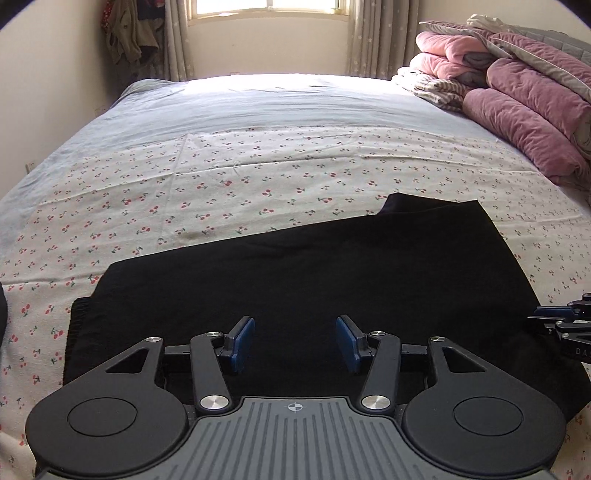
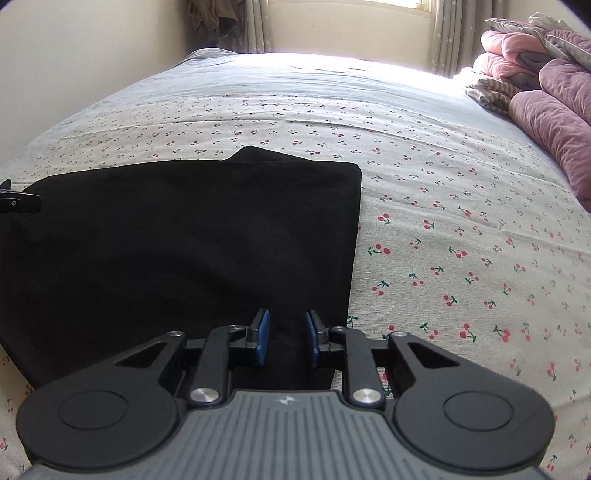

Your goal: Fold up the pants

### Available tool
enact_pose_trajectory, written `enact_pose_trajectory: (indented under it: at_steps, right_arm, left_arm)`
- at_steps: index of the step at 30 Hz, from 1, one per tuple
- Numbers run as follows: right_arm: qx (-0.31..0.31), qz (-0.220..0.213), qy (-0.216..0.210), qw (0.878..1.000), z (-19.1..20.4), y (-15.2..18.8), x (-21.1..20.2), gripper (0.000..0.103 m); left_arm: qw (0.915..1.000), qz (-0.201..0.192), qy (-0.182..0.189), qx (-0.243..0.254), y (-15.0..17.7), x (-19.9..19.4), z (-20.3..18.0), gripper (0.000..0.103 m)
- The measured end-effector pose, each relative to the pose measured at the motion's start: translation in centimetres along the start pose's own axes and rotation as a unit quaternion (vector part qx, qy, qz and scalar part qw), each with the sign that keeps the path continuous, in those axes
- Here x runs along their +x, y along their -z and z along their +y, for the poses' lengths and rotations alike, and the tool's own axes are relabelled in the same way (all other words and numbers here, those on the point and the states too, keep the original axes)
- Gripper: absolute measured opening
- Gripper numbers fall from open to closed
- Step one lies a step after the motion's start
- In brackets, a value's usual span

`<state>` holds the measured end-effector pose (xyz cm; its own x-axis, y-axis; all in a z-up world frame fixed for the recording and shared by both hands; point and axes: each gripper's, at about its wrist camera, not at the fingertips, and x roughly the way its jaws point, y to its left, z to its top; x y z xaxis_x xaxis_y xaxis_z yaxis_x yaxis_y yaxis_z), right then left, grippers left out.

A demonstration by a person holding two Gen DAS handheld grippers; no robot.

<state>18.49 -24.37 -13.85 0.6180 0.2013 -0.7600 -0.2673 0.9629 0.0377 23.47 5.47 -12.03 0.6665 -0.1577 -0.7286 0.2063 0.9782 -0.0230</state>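
Note:
Black pants [image 1: 314,273] lie folded flat on the cherry-print sheet [image 1: 221,177], near the bed's front edge. They also show in the right wrist view [image 2: 184,236], where a small flap sticks out at the far edge. My left gripper [image 1: 295,338] is open and empty, just above the pants' near left part. My right gripper [image 2: 286,338] is open and empty, over the pants' near right corner. The right gripper's tip shows at the right edge of the left wrist view [image 1: 565,325]. The left gripper's tip shows at the left edge of the right wrist view [image 2: 14,201].
Folded pink and purple quilts [image 1: 517,85] are stacked at the bed's far right; they also show in the right wrist view [image 2: 546,92]. A window [image 1: 269,11] with curtains and hanging clothes [image 1: 129,33] are behind the bed. A plain grey sheet [image 1: 258,103] covers the far half.

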Motion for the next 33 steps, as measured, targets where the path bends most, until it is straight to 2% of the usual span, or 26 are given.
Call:
enact_pose_trajectory:
  at_steps: [2, 3, 6, 8, 10, 18, 21, 23, 26, 29, 33]
  right_arm:
    - [-0.004, 0.002, 0.007, 1.000, 0.5, 0.4, 0.3, 0.005]
    - [-0.007, 0.003, 0.009, 1.000, 0.6, 0.5, 0.4, 0.005]
    - [-0.017, -0.001, 0.012, 1.000, 0.9, 0.5, -0.1, 0.005]
    - [-0.018, 0.000, 0.002, 1.000, 1.0, 0.7, -0.7, 0.006]
    - [-0.023, 0.000, -0.001, 1.000, 1.1, 1.5, -1.7, 0.007]
    - [-0.023, 0.021, -0.034, 0.999, 0.7, 5.5, -4.6, 0.007]
    - [-0.023, 0.031, -0.054, 0.998, 0.0, 6.4, -5.0, 0.007]
    - [-0.010, 0.037, -0.067, 0.997, -0.6, 6.5, -5.0, 0.007]
    - [-0.017, 0.036, -0.068, 0.997, -0.5, 6.3, -5.2, 0.007]
    - [-0.030, 0.014, -0.078, 0.996, -0.2, 5.9, -5.7, 0.007]
    - [0.018, -0.010, -0.093, 0.995, -2.0, 3.6, -5.8, 0.010]
  left_arm:
    - [0.9996, 0.014, 0.023, 0.002, 0.3, 1.0, -1.8, 0.048]
    - [0.9996, 0.020, 0.021, 0.005, 0.5, 1.5, -2.5, 0.048]
    - [0.9993, 0.035, -0.006, 0.011, 0.9, 2.8, -3.4, 0.048]
    - [0.9987, 0.047, -0.018, -0.012, 1.0, 3.4, -2.9, 0.049]
    - [0.9982, 0.048, -0.021, -0.028, 1.2, 3.5, -2.5, 0.050]
    - [0.9980, 0.045, -0.038, -0.022, 1.5, 3.6, -2.9, 0.051]
    - [0.9972, 0.056, -0.043, -0.022, 1.1, 3.7, -3.1, 0.051]
    - [0.9959, 0.070, -0.044, -0.039, 0.4, 3.7, -3.2, 0.051]
    - [0.9961, 0.063, -0.023, -0.057, -0.3, 3.5, -3.8, 0.051]
    - [0.9976, 0.060, -0.002, -0.034, -0.5, 3.8, -6.2, 0.051]
    - [0.9983, 0.058, -0.001, -0.003, -0.5, 4.3, -9.3, 0.051]
